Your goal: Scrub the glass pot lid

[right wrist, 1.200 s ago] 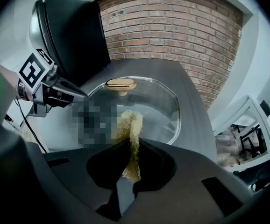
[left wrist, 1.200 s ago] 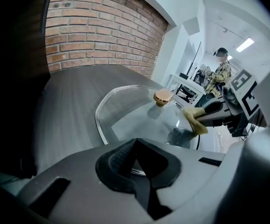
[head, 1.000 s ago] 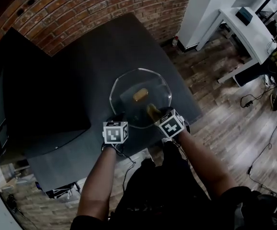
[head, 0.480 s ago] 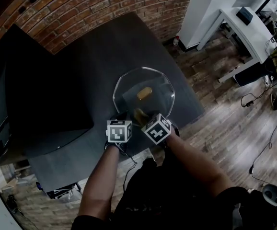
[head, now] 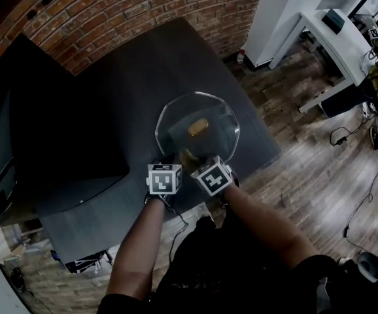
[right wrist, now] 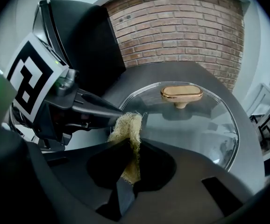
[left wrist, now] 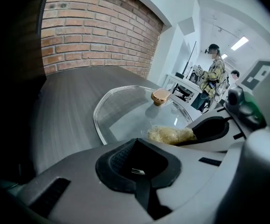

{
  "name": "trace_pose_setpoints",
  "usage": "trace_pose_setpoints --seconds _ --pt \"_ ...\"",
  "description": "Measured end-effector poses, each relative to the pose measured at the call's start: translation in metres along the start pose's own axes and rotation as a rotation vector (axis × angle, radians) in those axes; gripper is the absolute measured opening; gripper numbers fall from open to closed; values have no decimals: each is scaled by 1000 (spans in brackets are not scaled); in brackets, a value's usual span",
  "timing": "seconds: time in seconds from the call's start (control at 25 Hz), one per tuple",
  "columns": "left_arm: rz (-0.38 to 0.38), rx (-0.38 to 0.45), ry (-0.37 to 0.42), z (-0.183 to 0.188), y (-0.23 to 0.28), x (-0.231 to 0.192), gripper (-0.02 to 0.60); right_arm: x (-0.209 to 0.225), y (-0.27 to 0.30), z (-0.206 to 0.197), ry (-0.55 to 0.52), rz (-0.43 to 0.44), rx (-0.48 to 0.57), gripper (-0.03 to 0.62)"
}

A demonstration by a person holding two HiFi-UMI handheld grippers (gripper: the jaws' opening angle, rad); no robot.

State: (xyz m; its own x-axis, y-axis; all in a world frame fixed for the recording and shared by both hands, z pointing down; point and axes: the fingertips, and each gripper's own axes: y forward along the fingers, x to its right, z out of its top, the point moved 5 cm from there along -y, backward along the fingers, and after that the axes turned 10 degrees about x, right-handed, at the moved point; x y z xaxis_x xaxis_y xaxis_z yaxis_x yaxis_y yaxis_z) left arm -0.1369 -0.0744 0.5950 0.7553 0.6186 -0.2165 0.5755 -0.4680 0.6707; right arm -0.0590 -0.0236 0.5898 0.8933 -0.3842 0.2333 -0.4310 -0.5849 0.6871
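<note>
Glass pot lid (head: 210, 118) lies flat on dark table (head: 130, 77), close to the near edge and toward the right-hand corner. Gold knob (head: 198, 127) up, at lid centre. Left gripper (left wrist: 137, 172): jaws closed together on the lid's near rim, a glint of the rim showing between them. Right gripper (right wrist: 127, 168): jaws clamped on a yellowish fibrous scrub pad (right wrist: 128, 130). The pad's free end sticks out past the jaws and touches the glass just inside the near rim, just beside the left gripper's tips. Brick wall (head: 110, 12) beyond the table's far edge.
</note>
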Motion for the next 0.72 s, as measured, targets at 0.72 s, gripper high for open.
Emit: trace_pose_setpoints --seconds 0.72 --pt "-10 226 83 25 -35 11 34 25 -46 35 1 -18 337 48"
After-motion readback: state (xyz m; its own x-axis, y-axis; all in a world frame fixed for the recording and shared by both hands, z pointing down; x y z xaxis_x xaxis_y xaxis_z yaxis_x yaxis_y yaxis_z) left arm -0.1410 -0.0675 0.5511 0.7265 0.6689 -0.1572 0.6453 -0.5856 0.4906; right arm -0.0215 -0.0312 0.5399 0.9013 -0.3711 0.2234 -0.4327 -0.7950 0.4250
